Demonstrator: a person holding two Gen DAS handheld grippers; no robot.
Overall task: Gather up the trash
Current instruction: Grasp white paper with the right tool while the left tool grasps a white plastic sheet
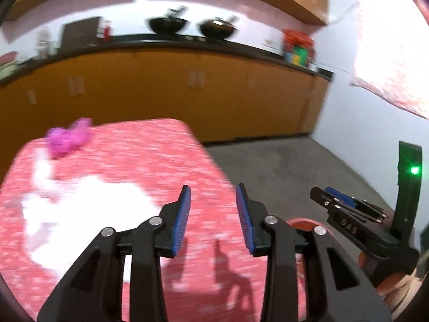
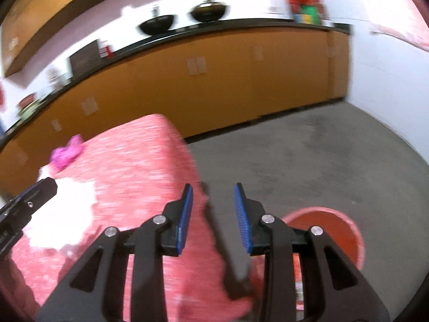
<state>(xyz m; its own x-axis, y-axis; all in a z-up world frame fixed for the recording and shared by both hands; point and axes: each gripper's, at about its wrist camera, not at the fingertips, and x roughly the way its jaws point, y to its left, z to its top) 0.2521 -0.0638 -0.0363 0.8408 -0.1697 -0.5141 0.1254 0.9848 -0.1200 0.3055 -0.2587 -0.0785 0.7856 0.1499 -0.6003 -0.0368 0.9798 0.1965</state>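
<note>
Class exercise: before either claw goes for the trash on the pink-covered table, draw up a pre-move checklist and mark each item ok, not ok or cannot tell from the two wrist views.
1. Left claw open and empty: ok, jaws apart, nothing between them.
2. Right claw open and empty: ok.
3. Trash located: ok, a crumpled magenta wrapper near the table's far edge and crumpled white paper nearer the left claw.
4. Bin located: ok, a red bucket on the floor beside the table.
5. Bucket has room: cannot tell, claw hides part.
6. Views sharp: not ok, both blurred.
</note>
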